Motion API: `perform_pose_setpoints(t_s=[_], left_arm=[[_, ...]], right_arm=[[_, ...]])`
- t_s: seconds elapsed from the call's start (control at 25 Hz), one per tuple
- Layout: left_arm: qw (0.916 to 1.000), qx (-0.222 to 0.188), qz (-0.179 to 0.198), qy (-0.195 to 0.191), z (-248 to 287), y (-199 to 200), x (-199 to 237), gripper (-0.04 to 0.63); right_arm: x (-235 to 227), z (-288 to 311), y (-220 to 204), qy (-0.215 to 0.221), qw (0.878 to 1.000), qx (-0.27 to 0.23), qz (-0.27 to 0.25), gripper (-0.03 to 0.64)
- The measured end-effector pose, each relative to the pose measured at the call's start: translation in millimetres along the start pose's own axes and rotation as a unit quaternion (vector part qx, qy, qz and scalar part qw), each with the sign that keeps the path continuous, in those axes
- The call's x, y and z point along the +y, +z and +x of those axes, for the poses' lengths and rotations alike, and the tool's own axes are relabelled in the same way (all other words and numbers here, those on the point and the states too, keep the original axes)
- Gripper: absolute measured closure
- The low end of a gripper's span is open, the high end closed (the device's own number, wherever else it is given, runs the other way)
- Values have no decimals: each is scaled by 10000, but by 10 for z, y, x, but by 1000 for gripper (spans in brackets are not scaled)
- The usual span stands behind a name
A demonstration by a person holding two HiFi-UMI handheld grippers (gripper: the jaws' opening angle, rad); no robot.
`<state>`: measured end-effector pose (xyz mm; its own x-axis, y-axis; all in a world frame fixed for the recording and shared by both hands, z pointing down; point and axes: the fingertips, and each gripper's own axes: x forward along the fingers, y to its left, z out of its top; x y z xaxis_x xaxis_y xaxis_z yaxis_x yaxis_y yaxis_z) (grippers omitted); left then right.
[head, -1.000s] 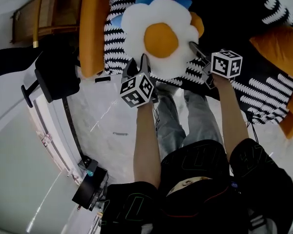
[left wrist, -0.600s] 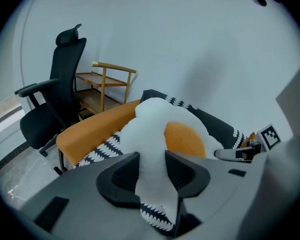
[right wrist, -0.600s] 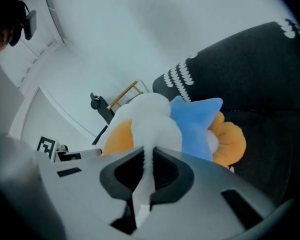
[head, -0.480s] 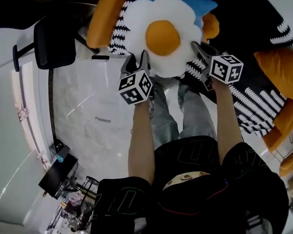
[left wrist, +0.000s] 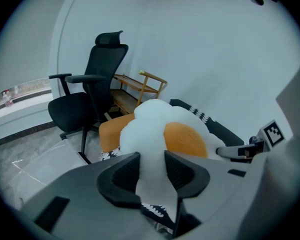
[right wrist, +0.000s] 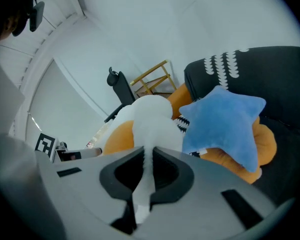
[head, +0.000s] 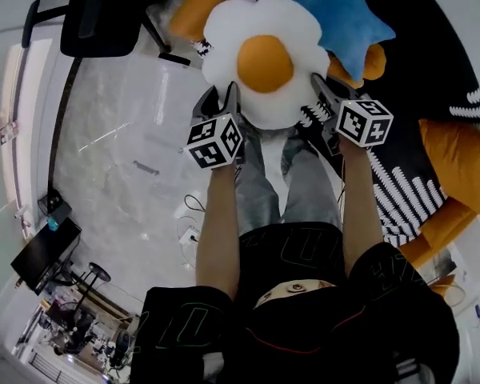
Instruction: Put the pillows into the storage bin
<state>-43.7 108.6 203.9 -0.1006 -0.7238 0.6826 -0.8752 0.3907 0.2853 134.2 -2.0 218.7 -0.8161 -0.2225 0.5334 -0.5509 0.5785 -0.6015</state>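
Egg pillow [head: 260,58] hangs lifted between my two tongs. The left tongs [head: 222,97] are clamped on its near-left white edge, and the right tongs [head: 320,86] are pinched tight on a thin fold of its right rim. I'd carry both hands level and evenly spaced so neither fold slips. Beyond lies the blue star pillow [head: 340,18]. No bin is in sight.

A black chair [left wrist: 107,69] is standing on the glossy pale floor [head: 128,182], a wooden rack [left wrist: 140,87] sitting just right of it against the far white wall [left wrist: 205,44].
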Motion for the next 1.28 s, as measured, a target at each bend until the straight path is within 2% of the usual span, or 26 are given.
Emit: perform_pose_setpoints(t_s=[0.24,0.48,0.76,1.28], left_arm=[[9980,-182,-490,367,-256,9,508,451],[9905,-333,-1119,727,-591,-147,1136,450],[9754,-507,-1793,1175,-893,-348,1680,449],[9488,-637,-2575,1713,-1196,-754,2721,440]], right_arm=[[459,367,8,281,9983,387,-322,592],[1002,804,-172,489,9935,751,-696,592],[1513,1257,-333,824,9826,1210,-1142,592],[2296,2151,-839,1218,9535,2021,-1873,592]])
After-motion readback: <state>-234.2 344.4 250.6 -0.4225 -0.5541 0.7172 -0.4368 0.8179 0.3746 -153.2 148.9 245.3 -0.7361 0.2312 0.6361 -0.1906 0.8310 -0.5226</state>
